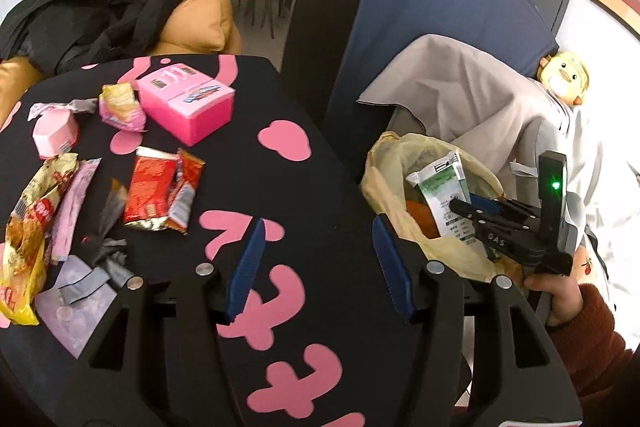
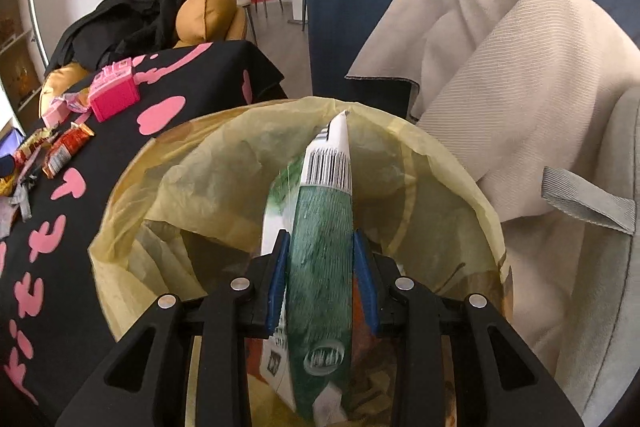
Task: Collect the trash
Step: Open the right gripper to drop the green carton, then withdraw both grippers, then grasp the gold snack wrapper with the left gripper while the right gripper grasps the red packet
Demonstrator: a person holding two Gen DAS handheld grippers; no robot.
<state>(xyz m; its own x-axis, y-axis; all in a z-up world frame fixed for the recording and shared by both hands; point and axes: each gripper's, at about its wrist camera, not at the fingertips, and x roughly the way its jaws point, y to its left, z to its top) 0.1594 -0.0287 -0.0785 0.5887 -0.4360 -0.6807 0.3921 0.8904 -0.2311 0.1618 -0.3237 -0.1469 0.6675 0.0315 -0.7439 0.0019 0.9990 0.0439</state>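
My right gripper (image 2: 320,239) is shut on a green and white drink carton (image 2: 324,211), its blue pads against both sides. The carton hangs inside the mouth of a bin lined with a yellow bag (image 2: 224,155). From the left wrist view the same carton (image 1: 444,187) shows in the bag (image 1: 400,163) with the right gripper (image 1: 472,211) over it. My left gripper (image 1: 318,231) is open and holds nothing, above the black tablecloth with pink shapes (image 1: 288,139). A red wrapper (image 1: 160,191), a yellow wrapper (image 1: 24,235), a pink packet (image 1: 120,107) and other scraps lie to its left.
A pink box (image 1: 188,103) and a small pink tub (image 1: 56,135) stand among the wrappers. A beige cloth (image 2: 500,87) drapes a chair behind the bin. A blue panel (image 1: 420,7) rises beyond. Orange cushions and black clothes (image 1: 100,11) lie past the table.
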